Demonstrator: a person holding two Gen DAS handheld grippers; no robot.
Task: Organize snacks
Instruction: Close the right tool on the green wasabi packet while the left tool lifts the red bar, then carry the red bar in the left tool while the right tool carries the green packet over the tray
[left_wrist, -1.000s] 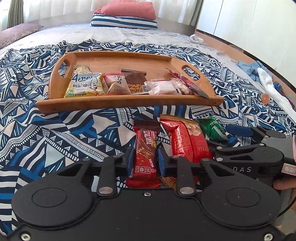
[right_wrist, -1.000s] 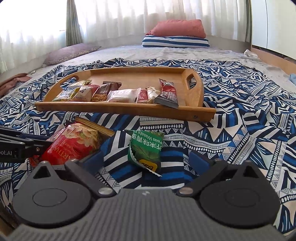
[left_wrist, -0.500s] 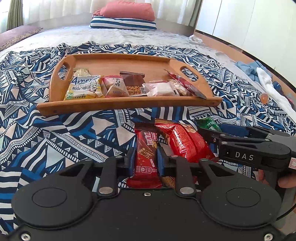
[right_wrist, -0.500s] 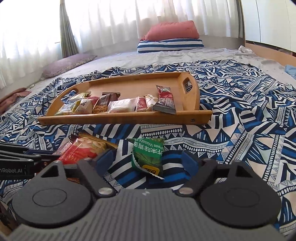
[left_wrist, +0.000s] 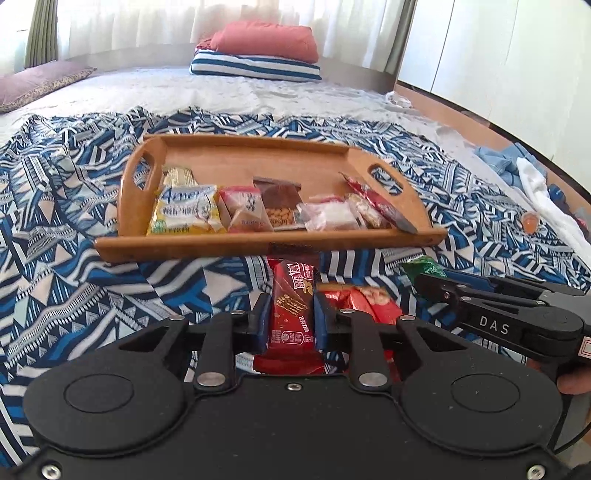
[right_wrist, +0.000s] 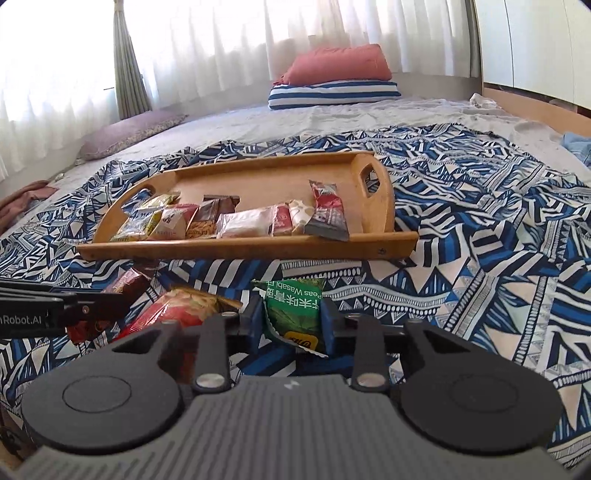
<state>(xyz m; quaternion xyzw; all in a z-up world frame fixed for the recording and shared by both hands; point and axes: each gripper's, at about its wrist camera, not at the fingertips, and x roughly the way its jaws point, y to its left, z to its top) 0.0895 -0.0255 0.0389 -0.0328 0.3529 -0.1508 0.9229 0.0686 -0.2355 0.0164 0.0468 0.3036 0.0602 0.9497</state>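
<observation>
The bed (right_wrist: 332, 122) carries a blue patterned blanket (right_wrist: 480, 240) across mid-frame. On the blanket lie a wooden tray (right_wrist: 384, 242) and a red peanut bag (right_wrist: 177, 310); pillows (right_wrist: 332, 94) lie at upper centre.

Daylight floods in from the far side through white curtains (right_wrist: 229, 48), which are blown out to near pure white, most strongly at far left in the right wrist view. The room is bright overall, colours are vivid, and shadows are soft; a dim band of shade lies under the near edge of the tray (left_wrist: 266, 243). Both views bend strongly at the edges: the wardrobe (left_wrist: 498, 55) and the bed's far rim curve, and the corners darken to black. The far pillows (right_wrist: 336, 79) look slightly soft. The black housings nearest each lens show faint dull sheen and dust specks.
</observation>
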